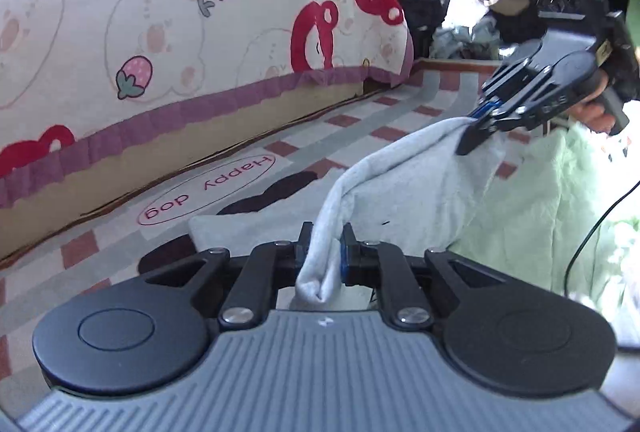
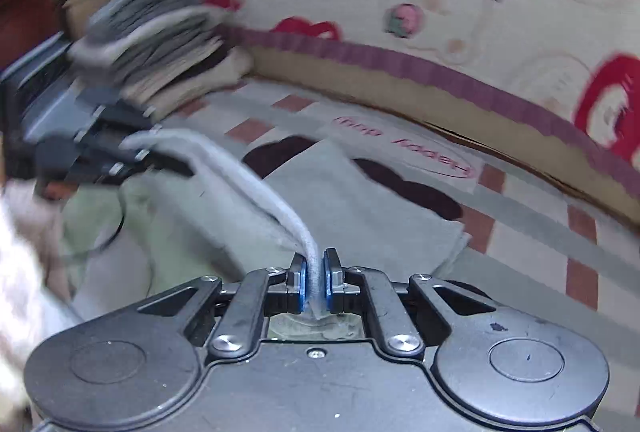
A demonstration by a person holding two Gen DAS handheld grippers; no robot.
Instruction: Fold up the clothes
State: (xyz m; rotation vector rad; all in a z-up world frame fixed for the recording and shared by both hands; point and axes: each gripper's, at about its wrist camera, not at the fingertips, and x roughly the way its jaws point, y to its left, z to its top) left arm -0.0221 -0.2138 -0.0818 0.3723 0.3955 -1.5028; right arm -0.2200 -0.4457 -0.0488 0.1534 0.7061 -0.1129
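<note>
Our left gripper (image 1: 326, 256) has its jaws pinching a bunched edge of the grey garment (image 1: 404, 188), and our right gripper (image 2: 315, 282) is clamped on the same edge further along, so the hem runs as a slack rope between the two while the rest of the cloth drapes down onto the checked mat (image 1: 360, 120) — part of it lying flat there, over the dark print. To carry this fold well we judge we should keep both pinches level and draw the edge taut enough that the panel hangs without a twist, then lay it down square on the part already resting; the hem is rolled in both grips, so a slip is possible if we tug unevenly. Around us, a pale green cloth (image 1: 552, 192) lies just beside the garment, partly under it, and could get dragged along. A black cable (image 1: 588, 236) trails across that cloth near the right gripper. A stack of folded clothes (image 2: 160, 48) sits further off, blurred, by the bear-print bedcover (image 1: 160, 12).
</note>
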